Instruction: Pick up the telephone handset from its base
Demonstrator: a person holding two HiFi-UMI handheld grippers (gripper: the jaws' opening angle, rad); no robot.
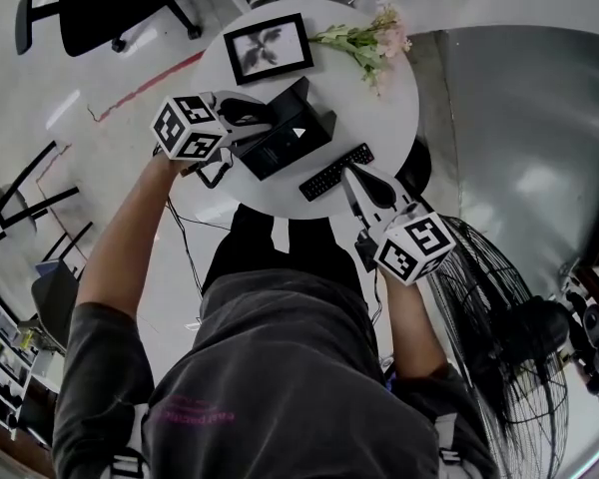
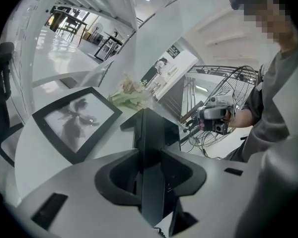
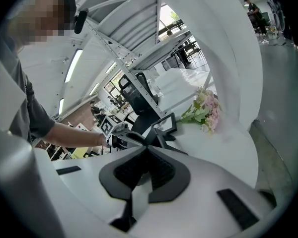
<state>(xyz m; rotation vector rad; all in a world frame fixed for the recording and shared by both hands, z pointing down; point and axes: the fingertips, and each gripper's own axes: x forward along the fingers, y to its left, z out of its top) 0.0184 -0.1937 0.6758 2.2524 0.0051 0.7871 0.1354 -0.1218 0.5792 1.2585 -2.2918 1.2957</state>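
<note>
A person leans over a small round white table [image 1: 379,98], seen from above, with a two-jaw gripper in each hand. A black telephone base [image 1: 295,138] sits at the middle of the table.

The left gripper [image 2: 150,155] comes in low at the left end of the base. Its jaws stand fairly wide around a black slab, apparently the handset [image 2: 151,192], with the pads against its sides. The handset looks to be lying on the base, not yet lifted. Gripping across its narrow width should let it come straight up off the cradle.

The right gripper [image 3: 148,152] waits on the near right side of the base. Its jaws are almost together with nothing between them, and it seems to be standing by.

A long black keyed object, perhaps a remote control [image 1: 334,171], lies just beside the base on the near right. A framed picture [image 1: 268,48] lies beyond the base, and pale pink flowers [image 1: 364,43] lie beyond it to the right.

The room has a pale, glossy floor. A black office chair [image 1: 120,3] stands well beyond the base, and a wire fan [image 1: 509,337] stands well to its right, next to the person.
</note>
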